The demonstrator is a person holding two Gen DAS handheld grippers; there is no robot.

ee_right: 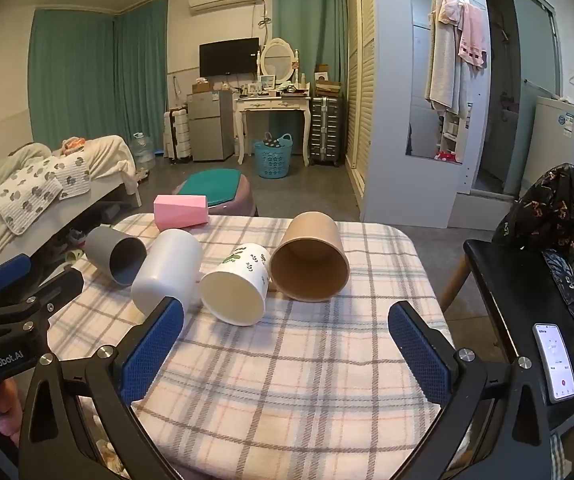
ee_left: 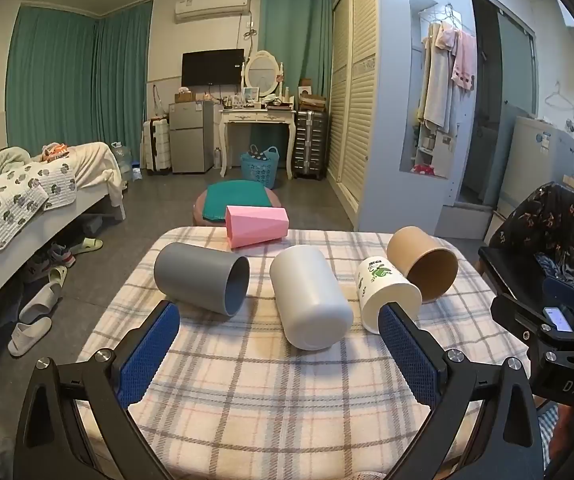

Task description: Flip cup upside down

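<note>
Several cups lie on their sides on a plaid-covered table [ee_left: 247, 400]: a grey cup [ee_left: 201, 277], a plain white cup [ee_left: 309, 297], a white cup with green leaf print [ee_left: 387, 294], a brown paper cup [ee_left: 423, 264] and a pink faceted cup [ee_left: 256, 226] at the far edge. My left gripper [ee_left: 279, 316] is open and empty, hovering near the white cup's base. My right gripper [ee_right: 287, 320] is open and empty, just short of the leaf-print cup [ee_right: 239, 284] and the brown cup [ee_right: 309, 258]. The grey cup [ee_right: 117, 254], white cup [ee_right: 167, 270] and pink cup [ee_right: 181, 210] lie to its left.
A black chair [ee_right: 527, 280] with a phone [ee_right: 555, 362] stands right of the table. A pink basin with a green cloth [ee_right: 217, 190] sits on the floor beyond the table. A bed [ee_left: 27, 208] and slippers [ee_left: 35, 320] are on the left.
</note>
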